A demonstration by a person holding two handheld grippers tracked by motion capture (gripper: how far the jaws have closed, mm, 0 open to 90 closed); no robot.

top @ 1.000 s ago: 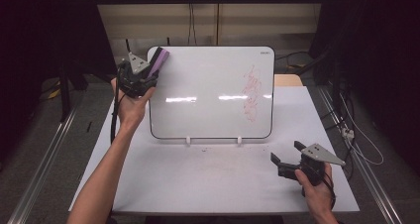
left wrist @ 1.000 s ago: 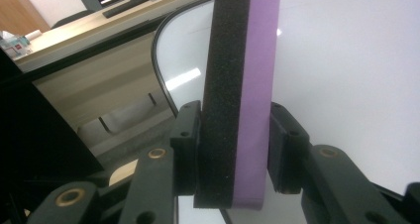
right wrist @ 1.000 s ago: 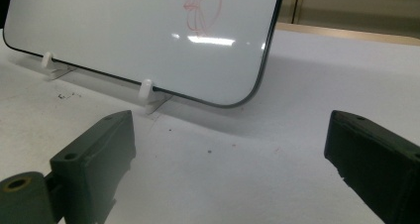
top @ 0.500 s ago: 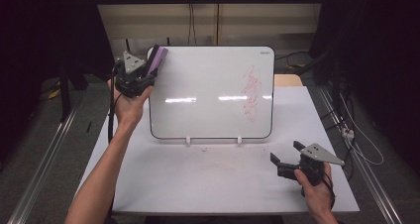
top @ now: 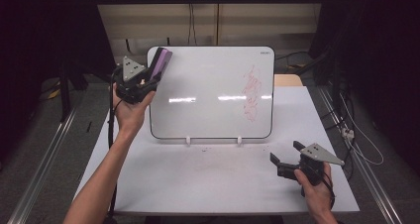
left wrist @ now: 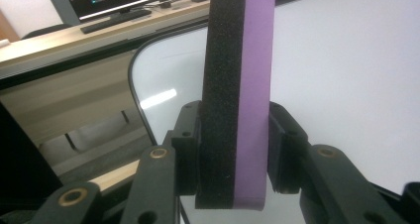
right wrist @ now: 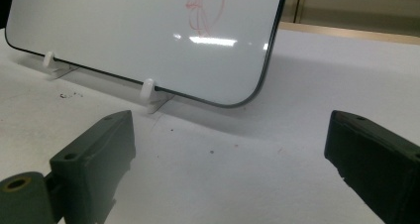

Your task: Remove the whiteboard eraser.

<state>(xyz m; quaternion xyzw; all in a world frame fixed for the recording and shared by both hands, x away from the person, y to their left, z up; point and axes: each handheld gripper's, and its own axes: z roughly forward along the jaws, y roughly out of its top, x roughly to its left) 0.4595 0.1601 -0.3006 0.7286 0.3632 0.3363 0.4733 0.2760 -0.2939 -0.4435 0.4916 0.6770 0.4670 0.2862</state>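
Overhead and close views, shared whiteboard (top: 213, 92)

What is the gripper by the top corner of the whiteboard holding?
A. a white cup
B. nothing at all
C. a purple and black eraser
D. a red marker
C. In the left gripper view the left gripper has its jaws pressed on both sides of the eraser, a block with one black side and one purple side, in front of the whiteboard.

Light: bright table (top: 208, 179), dark surroundings.
Glare: streaks across the whiteboard (top: 213, 92).
Focus: eraser (left wrist: 237, 100) close-up soft.
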